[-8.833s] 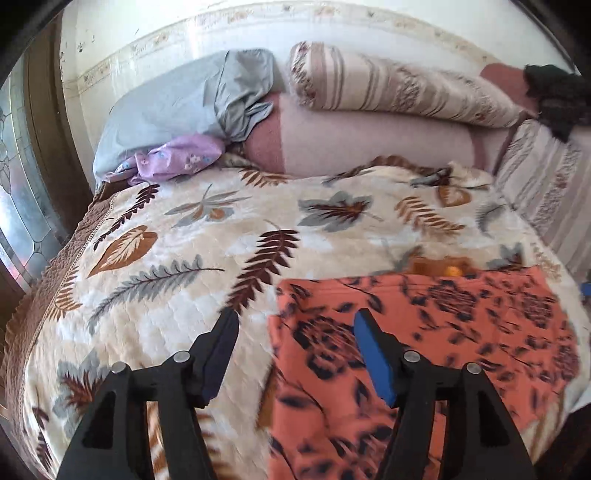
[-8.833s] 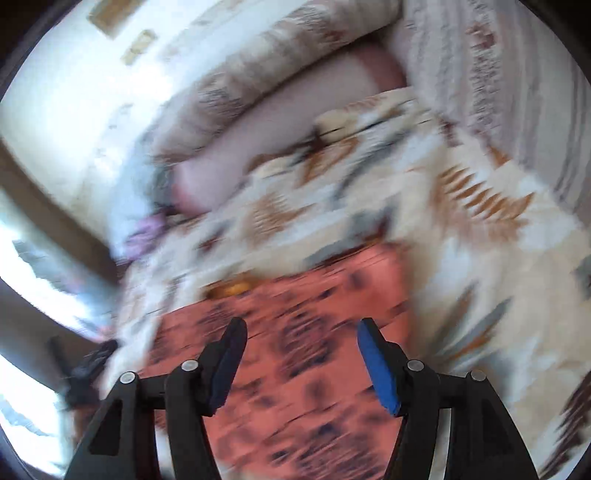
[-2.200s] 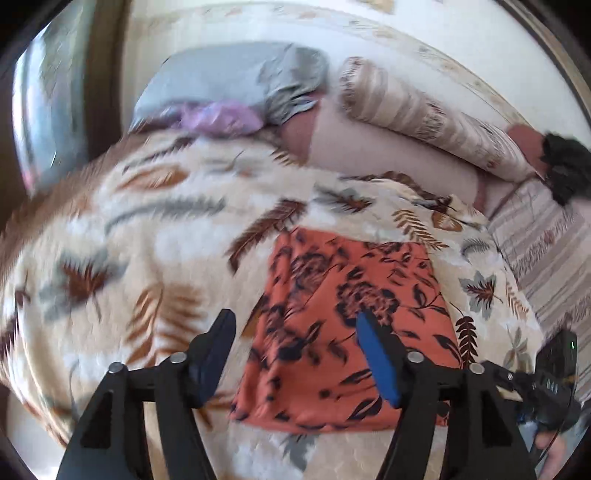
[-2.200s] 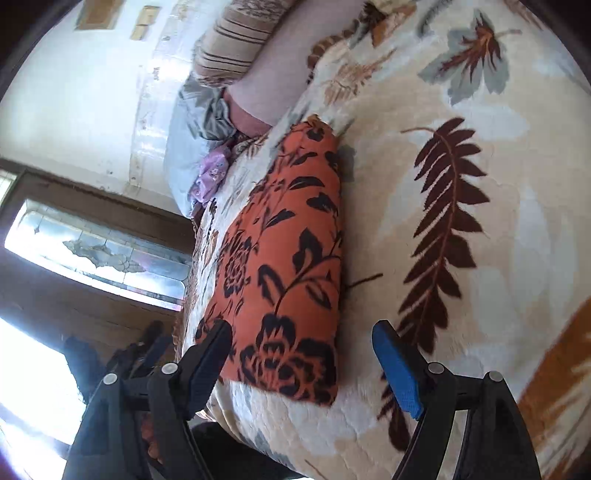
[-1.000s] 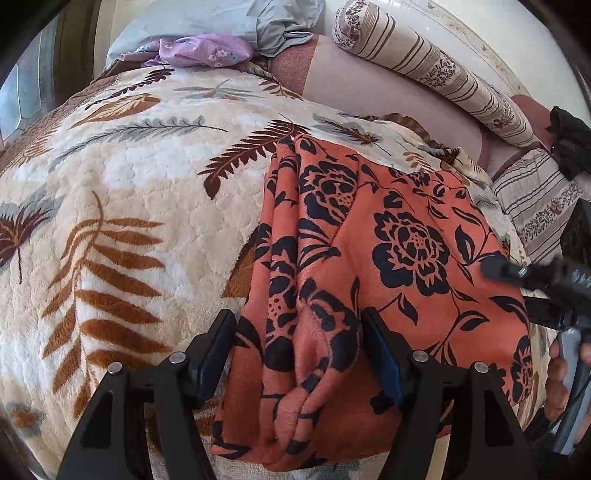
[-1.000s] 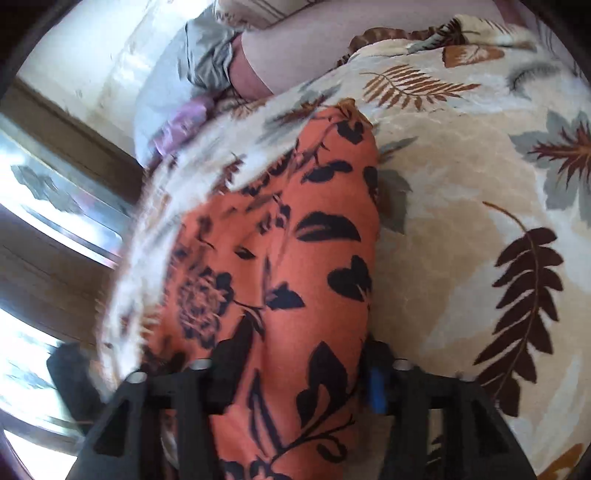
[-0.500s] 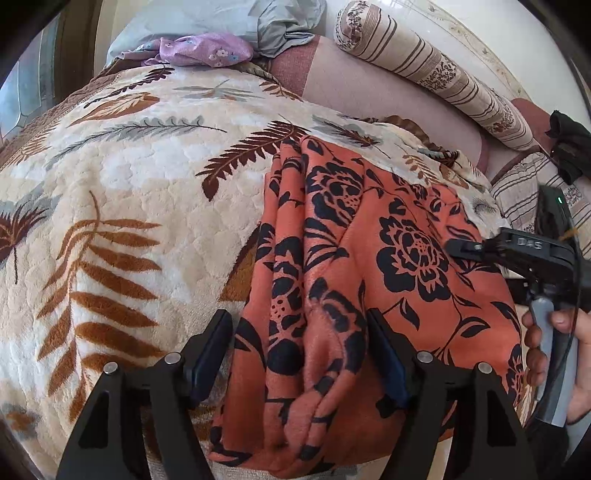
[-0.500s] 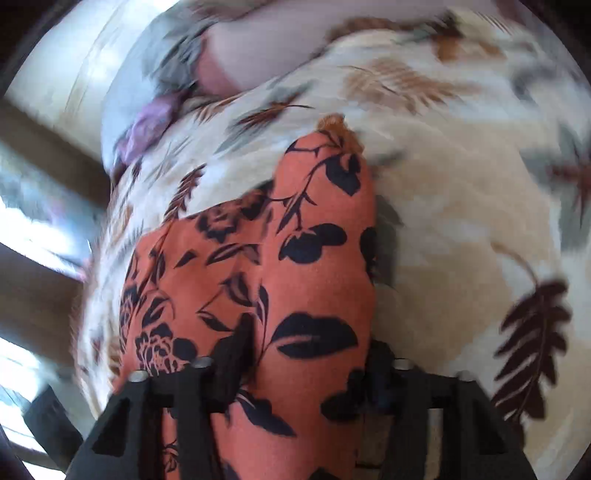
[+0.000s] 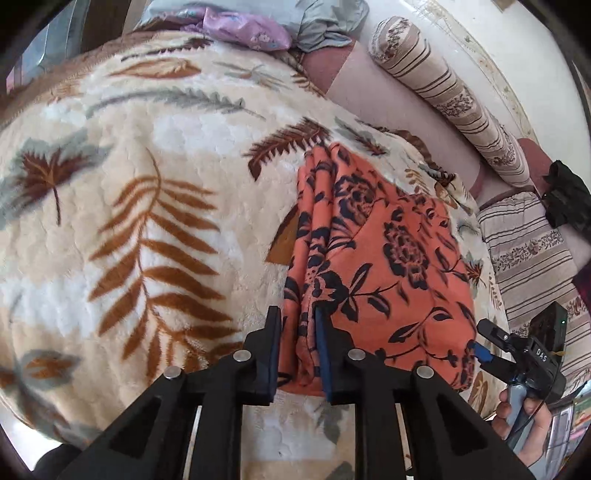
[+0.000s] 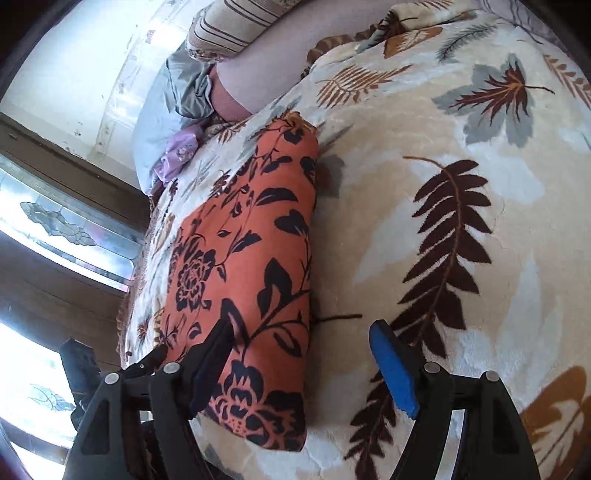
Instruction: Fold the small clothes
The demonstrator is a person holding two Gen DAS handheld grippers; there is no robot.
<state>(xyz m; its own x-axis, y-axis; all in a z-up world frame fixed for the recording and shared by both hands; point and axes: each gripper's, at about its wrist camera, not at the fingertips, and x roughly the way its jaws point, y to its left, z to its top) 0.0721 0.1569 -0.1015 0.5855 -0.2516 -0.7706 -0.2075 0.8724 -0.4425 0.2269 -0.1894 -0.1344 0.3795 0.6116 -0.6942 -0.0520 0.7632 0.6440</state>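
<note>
An orange garment with black flowers (image 9: pixel 388 258) lies folded into a long strip on the leaf-patterned blanket (image 9: pixel 147 221). My left gripper (image 9: pixel 298 347) is at its near left corner. Its jaws are closing and the pads pinch the bunched left edge. In the right wrist view the garment (image 10: pixel 251 240) runs away from me, and my right gripper (image 10: pixel 301 328) stands wide over its near right edge, jaws opening. One finger is over the cloth and the blue pad (image 10: pixel 391 369) is over the blanket, neither pressing. The left wrist view shows the right gripper (image 9: pixel 487 343) held by a hand (image 9: pixel 524 417).
A striped bolster (image 9: pixel 443 85) and a pink cushion (image 9: pixel 388 99) line the far side of the bed. Grey (image 9: pixel 325 18) and purple cloths (image 9: pixel 243 26) lie at the far corner. A black garment (image 9: pixel 565 195) sits on the striped cover at right. A window (image 10: pixel 55 221) is on the left.
My left jaws have closed from wide apart onto the bunched left edge of the garment. My right jaws have opened off the cloth and drawn back toward its near right edge.
</note>
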